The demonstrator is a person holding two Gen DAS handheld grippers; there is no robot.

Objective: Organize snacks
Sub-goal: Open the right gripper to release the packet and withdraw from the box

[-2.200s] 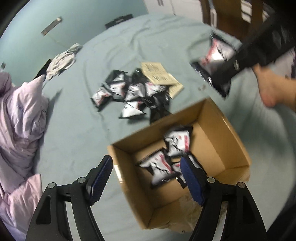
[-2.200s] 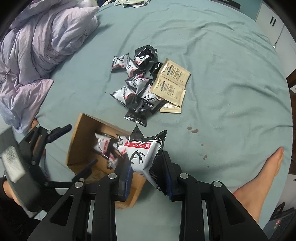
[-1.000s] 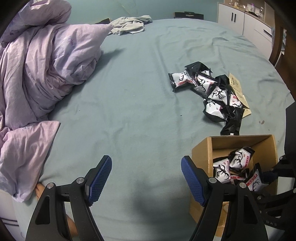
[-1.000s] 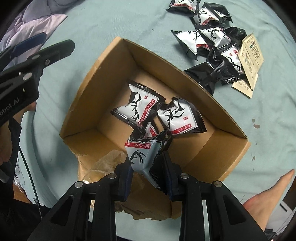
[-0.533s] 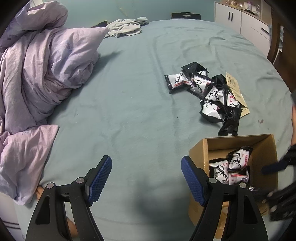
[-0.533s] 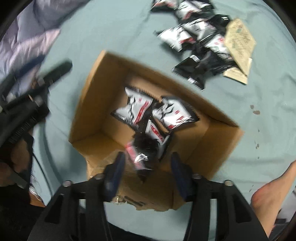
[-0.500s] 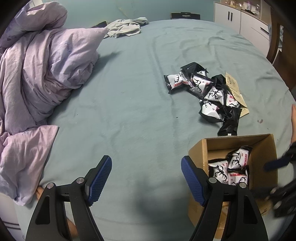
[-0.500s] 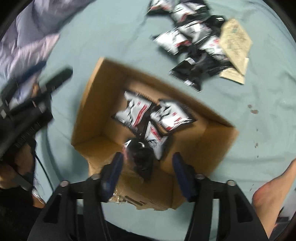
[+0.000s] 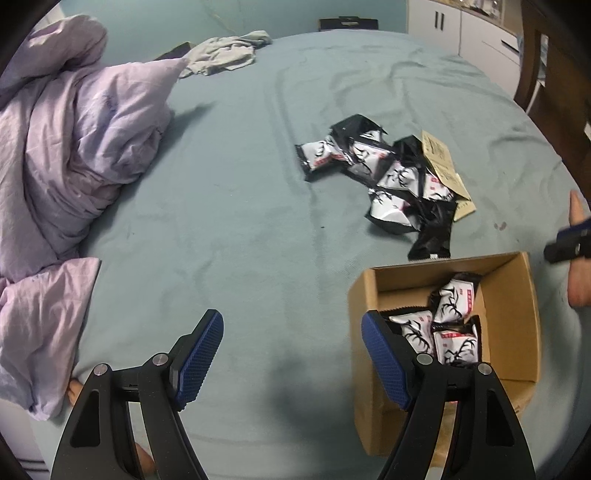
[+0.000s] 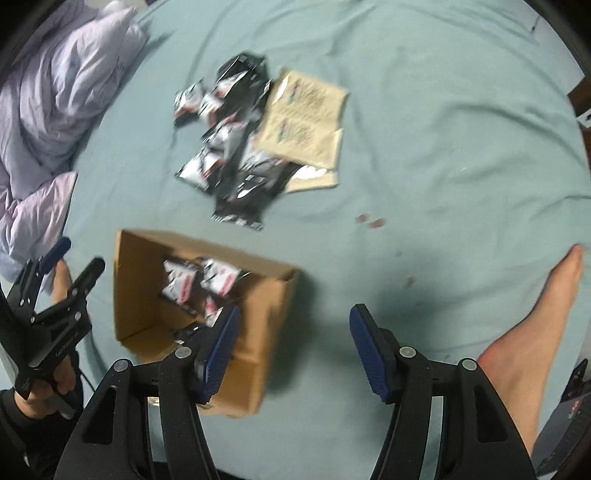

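Note:
An open cardboard box [image 9: 511, 314] [image 10: 267, 306] sits on the teal bedsheet with several black-and-white snack packets [image 9: 456, 299] [image 10: 199, 280] inside. A loose pile of the same packets [image 9: 391, 177] [image 10: 232, 147] lies beyond it, beside tan sachets [image 9: 439, 158] [image 10: 306, 122]. My left gripper [image 9: 291, 321] [image 10: 79, 254] is open and empty over bare sheet, just left of the box. My right gripper [image 10: 295, 317] is open with nothing between its fingers, over the sheet at the box's right side. One of its fingers [image 9: 569, 243] shows at the frame edge in the left wrist view.
A crumpled lilac duvet [image 9: 74, 147] [image 10: 48, 92] fills the left side of the bed. A grey cloth [image 9: 225, 55] lies at the far edge. A person's bare foot [image 10: 546, 306] rests on the sheet to the right. White cabinets [image 9: 461, 29] stand beyond the bed.
My right gripper opened and dropped its snack packet into the box, then drew up and off to the box's right. The left gripper has barely shifted.

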